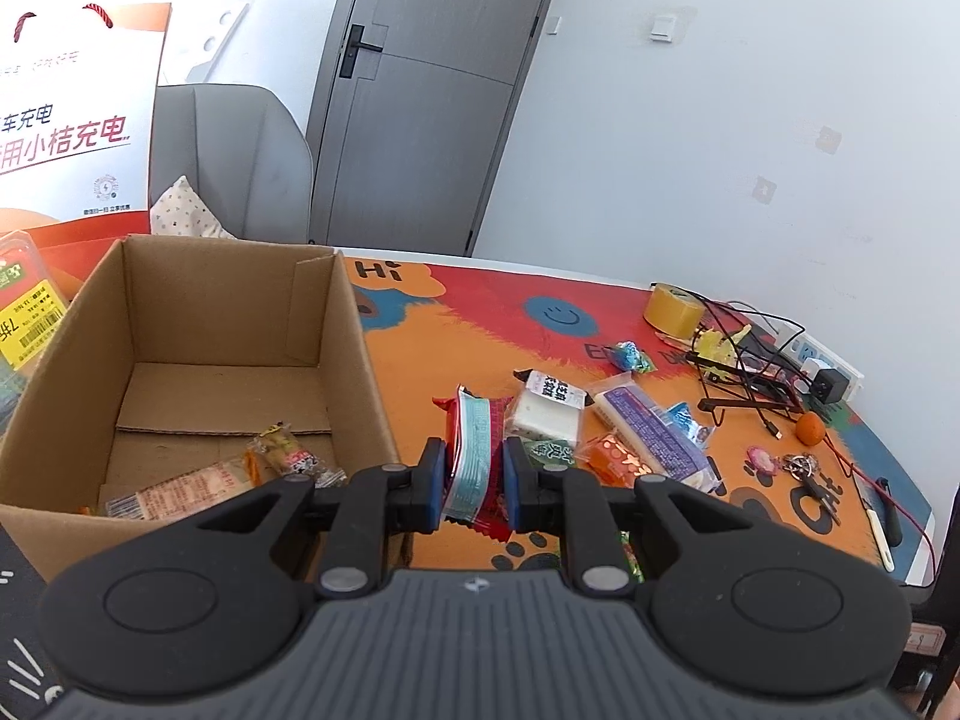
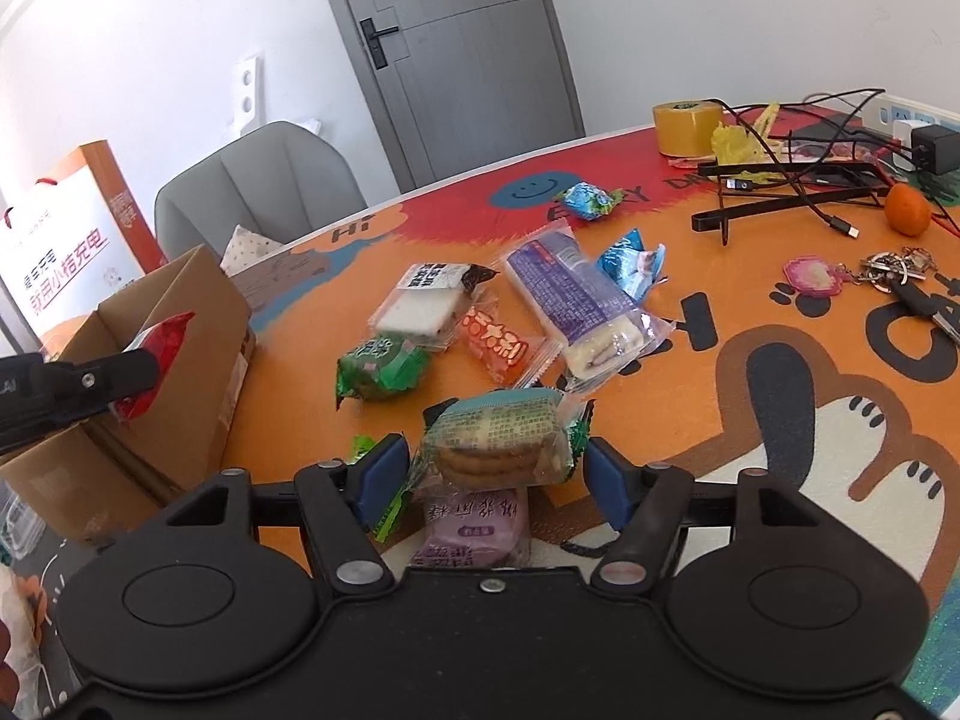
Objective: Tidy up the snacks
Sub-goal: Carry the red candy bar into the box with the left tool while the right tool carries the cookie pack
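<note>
- Left gripper (image 1: 474, 471): blue pads clamped on a flat red-and-teal foil packet (image 1: 474, 456). Crinkly film with serrated end seals. Packet stands on edge, long axis running away from the camera, just right of the cardboard box (image 1: 198, 360) and off the worktop (image 1: 600, 300).
- Right wrist view shows the same packet (image 2: 159, 354) held beside the box's near wall.
- Cardboard box: open-topped corrugated brown board, flaps folded inside. Two or three film-wrapped snacks lie at its near end.
- Right gripper (image 2: 498, 474): jaws apart, blue pads either side of a clear-and-green biscuit pack (image 2: 504, 438). A gap shows on the right side; contact on the left side I cannot tell. Round biscuits show through the film. The pack's long axis runs across the jaws, left to right.
- Under it: a purple wrapped cake (image 2: 477, 525), flat on the worktop.
- Loose on the worktop, a glossy printed orange-red mat: green foil pouch (image 2: 381, 369), orange sachet (image 2: 498, 345), white square cake in clear film (image 2: 426, 300), long purple-labelled roll (image 2: 570, 300) lying diagonally, two blue crinkled candies.
- Far edge: yellow tape roll (image 2: 684, 126), black cables, a mandarin (image 2: 907, 210), keys.
</note>
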### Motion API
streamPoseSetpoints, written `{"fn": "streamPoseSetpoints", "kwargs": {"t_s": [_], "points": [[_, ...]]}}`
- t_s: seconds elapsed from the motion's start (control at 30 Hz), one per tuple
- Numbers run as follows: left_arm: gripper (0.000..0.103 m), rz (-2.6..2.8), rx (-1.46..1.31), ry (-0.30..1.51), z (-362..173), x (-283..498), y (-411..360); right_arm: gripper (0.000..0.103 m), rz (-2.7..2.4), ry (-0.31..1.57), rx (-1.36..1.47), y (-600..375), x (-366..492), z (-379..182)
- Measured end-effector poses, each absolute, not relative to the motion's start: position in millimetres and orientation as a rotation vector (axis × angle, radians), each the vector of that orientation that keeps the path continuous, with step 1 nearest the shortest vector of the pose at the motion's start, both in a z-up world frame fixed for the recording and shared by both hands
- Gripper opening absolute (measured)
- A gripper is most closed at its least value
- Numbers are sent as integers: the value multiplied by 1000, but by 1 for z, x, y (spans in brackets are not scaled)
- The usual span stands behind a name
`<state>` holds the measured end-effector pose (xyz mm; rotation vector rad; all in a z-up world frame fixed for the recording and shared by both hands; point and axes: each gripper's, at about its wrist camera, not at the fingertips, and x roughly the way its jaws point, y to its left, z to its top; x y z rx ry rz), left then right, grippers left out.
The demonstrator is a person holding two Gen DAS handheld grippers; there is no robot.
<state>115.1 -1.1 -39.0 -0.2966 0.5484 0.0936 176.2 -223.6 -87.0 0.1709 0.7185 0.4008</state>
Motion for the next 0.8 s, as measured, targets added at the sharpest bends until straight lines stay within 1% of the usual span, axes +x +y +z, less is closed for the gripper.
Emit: {"fn": "streamPoseSetpoints", "kwargs": {"t_s": [0.1,0.23,0.37,0.67,0.7,0.73,0.8], "points": [[19,95,-298,546,-39,114,1,56,407,724,191,-225,179,-90],[19,93,-296,542,-38,113,2,56,404,721,207,-227,179,-87],[19,94,-297,540,-37,112,2,61,405,719,240,-233,181,-85],[19,95,-300,534,-36,110,3,61,360,740,238,-228,199,-96],[19,95,-301,532,-36,110,3,61,356,741,233,-227,199,-98],[19,96,-300,531,-36,109,3,56,357,745,230,-225,200,-100],[19,98,-304,526,-35,108,4,53,364,741,231,-224,201,-101]]}}
